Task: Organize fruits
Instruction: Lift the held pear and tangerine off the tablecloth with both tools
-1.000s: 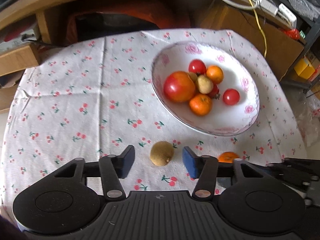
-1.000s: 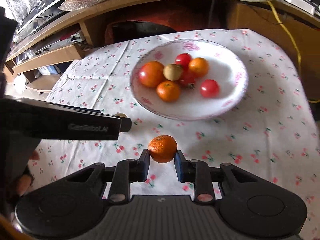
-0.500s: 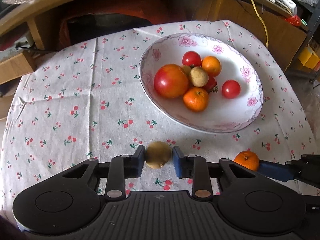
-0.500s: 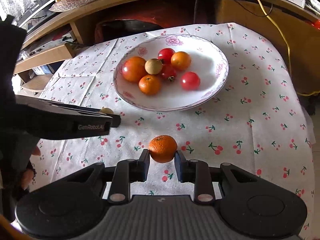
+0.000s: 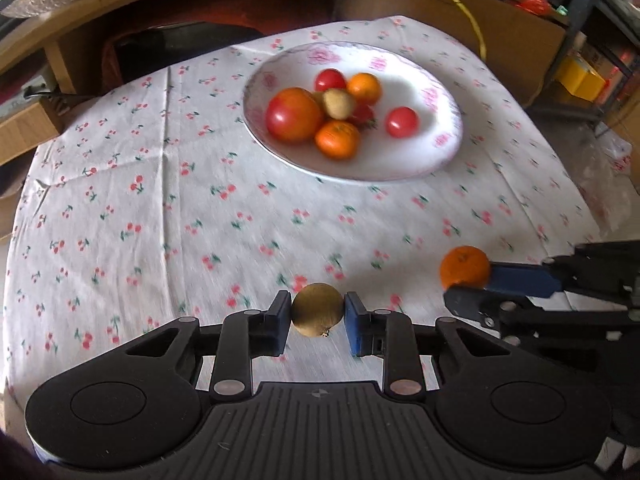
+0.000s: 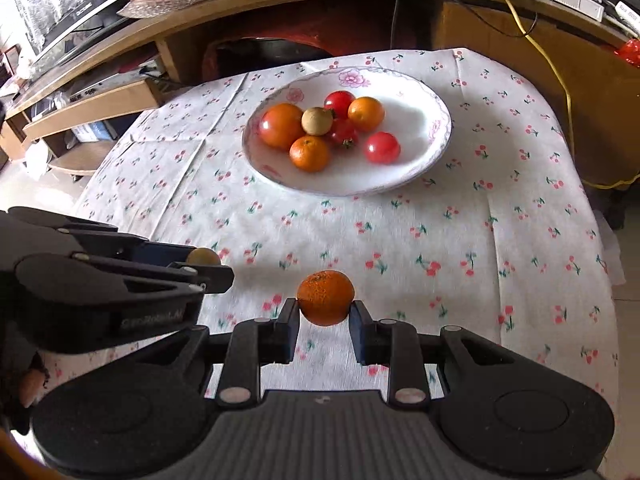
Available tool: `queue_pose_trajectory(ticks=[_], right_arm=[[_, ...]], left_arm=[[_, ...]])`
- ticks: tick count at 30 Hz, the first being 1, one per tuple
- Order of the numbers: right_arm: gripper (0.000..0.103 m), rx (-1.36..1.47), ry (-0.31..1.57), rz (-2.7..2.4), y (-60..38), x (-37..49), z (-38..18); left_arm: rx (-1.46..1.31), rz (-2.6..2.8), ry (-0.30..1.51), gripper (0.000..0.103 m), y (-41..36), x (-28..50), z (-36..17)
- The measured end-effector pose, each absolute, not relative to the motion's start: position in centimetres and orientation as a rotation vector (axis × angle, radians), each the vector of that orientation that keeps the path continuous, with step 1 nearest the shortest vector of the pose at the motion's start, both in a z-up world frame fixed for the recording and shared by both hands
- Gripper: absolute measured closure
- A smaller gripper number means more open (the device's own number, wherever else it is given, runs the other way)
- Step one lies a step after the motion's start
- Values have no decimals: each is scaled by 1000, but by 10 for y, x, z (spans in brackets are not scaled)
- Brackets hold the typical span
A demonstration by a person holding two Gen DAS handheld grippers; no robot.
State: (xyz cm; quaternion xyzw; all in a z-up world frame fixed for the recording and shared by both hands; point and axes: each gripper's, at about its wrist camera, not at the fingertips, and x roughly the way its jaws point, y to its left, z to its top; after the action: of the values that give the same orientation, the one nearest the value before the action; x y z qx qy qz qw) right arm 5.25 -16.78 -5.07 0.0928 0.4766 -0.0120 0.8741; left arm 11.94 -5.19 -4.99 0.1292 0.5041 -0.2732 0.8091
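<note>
Fruits mostly sit in the floral bowl (image 6: 436, 120) at the far side of the cherry-print tablecloth (image 5: 120, 208): a big red-orange one, two small oranges, three small red ones and a brown one. Two pieces are out of the bowl, one per gripper.

Left gripper (image 5: 318, 316): jaws closed narrow on a brown round fruit (image 5: 317, 309), pads on its sides at mid-height. Right gripper (image 6: 325, 312): jaws pinching a small mandarin (image 6: 325, 293) the same way. Both fruits appear clear of the cloth (the wrist views don't confirm the height).

Step in hand, as I judge it — carry both to the bowl. Notes for doing it well:
- Keep the squeeze steady; round fruit can squirt out if the pads slip off centre.
- The grippers are near each other, so go in one at a time, or from separate sides.
- Aim for the bare white area on the bowl's right — not the pile, where a drop could set others rolling.
- Lower close to the bowl floor before opening.
</note>
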Motion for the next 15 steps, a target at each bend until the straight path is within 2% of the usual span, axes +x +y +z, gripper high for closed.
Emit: queue_pose_trajectory(ticks=[10, 15], right_arm=[[74, 162, 1049, -30, -167, 13, -57], [73, 139, 1046, -31, -163, 11, -61]], left_arm=[[329, -643, 1101, 66, -48, 80, -50], [357, -640, 1114, 61, -54, 79, -59]])
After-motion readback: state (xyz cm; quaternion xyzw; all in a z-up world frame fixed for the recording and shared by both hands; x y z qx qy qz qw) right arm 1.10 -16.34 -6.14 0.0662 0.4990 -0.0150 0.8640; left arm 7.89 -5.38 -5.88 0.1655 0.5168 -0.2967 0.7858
